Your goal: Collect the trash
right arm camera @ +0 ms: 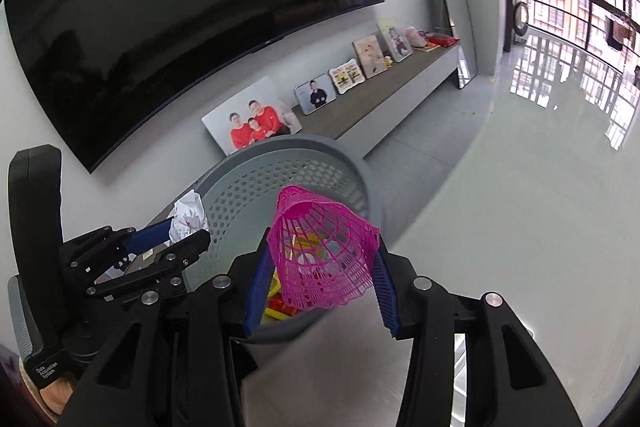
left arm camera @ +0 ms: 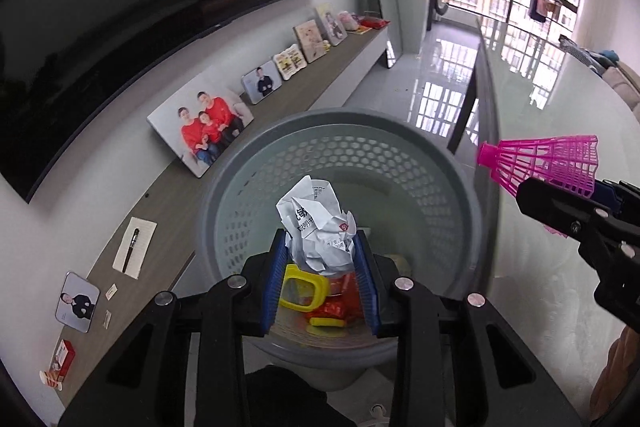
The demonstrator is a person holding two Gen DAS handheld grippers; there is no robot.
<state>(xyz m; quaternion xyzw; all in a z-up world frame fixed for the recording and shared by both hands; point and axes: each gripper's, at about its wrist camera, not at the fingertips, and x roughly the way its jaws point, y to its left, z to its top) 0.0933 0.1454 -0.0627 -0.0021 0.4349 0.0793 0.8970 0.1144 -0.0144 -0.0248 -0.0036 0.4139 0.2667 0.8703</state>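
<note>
The left hand-held gripper [left arm camera: 322,251] is clamped on a crumpled paper ball [left arm camera: 316,227] right over the mouth of the grey perforated bin [left arm camera: 400,163]; only the left wrist view shows a yellow piece [left arm camera: 302,291] and red wrappers [left arm camera: 334,309] on the bin's bottom. The right hand-held gripper [right arm camera: 320,275] pinches a pink plastic shuttlecock [right arm camera: 320,251] by its skirt above the bin's near rim — its cork end shows only from the left. The bin stands at the pale surface's [right arm camera: 520,227] edge.

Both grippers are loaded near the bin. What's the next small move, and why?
Probably open the left gripper first. Its crumpled paper already hangs over the grey basket's opening, above the trash inside. The right gripper holds the pink shuttlecock nearer the rim, so it may need to edge inward before releasing.
</note>
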